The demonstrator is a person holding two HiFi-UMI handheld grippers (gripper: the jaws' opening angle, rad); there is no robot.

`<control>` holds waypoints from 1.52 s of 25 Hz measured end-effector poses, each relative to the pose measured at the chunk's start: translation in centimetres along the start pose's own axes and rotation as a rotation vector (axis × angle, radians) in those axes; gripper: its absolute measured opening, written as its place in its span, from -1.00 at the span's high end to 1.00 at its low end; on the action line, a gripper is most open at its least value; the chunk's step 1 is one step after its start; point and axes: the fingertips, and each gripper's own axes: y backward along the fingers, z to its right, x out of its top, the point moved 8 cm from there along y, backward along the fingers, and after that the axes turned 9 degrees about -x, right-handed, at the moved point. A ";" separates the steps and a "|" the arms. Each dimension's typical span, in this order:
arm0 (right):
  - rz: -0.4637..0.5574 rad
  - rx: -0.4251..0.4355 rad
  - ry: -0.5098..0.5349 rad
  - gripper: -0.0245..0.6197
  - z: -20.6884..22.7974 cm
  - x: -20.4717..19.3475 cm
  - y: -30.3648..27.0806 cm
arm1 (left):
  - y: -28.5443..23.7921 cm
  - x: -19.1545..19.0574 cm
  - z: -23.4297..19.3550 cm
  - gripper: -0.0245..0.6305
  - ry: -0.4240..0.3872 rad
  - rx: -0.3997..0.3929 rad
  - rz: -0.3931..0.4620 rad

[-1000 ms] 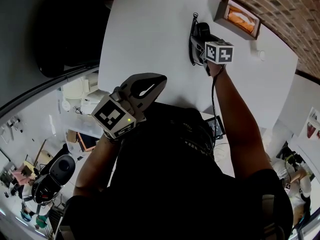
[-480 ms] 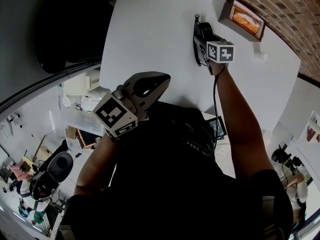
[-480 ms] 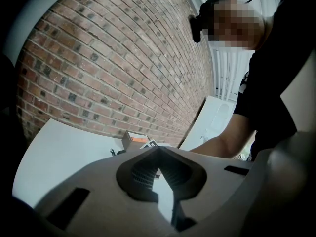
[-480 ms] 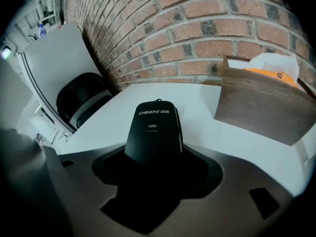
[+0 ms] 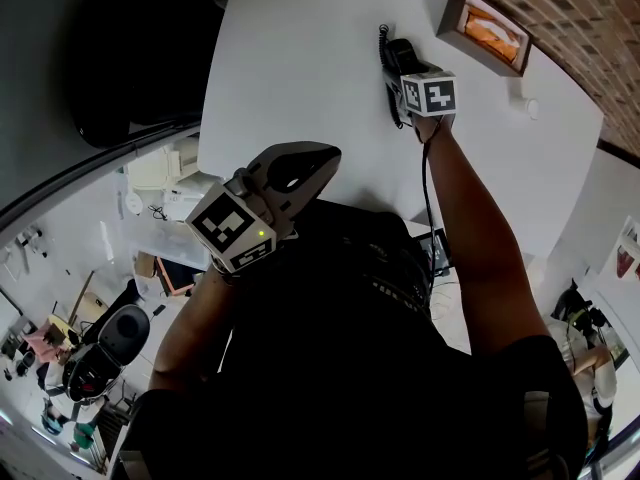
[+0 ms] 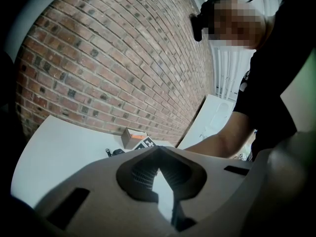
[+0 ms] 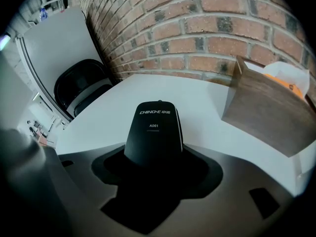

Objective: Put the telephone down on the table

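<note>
The black telephone (image 5: 398, 56) with its coiled cord is at the far side of the white table (image 5: 300, 58). My right gripper (image 5: 405, 76) is shut on the telephone (image 7: 154, 132), whose printed end sticks out beyond the jaws. Whether it touches the tabletop I cannot tell. My left gripper (image 5: 312, 158) is held back near the person's body, over the table's near edge. In the left gripper view the left gripper (image 6: 158, 151) has its jaws together with nothing between them.
A wooden tissue box (image 5: 483, 34) with orange contents stands just right of the telephone, by the brick wall (image 7: 207, 38). A black chair (image 5: 130, 58) sits left of the table. A small white round thing (image 5: 531, 110) lies to the right of the box.
My right gripper has carried the telephone a little farther across the table and slightly left. The left gripper has hardly moved.
</note>
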 end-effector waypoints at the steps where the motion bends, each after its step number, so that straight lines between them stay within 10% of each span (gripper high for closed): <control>1: -0.002 -0.002 0.001 0.04 0.0 0.0 0.0 | -0.1 0.0 0.0 0.91 0.000 -0.002 -0.002; 38: 0.028 -0.150 0.130 0.00 -1.9 -0.4 2.9 | 5.7 1.4 1.5 0.91 -0.076 -0.068 -0.038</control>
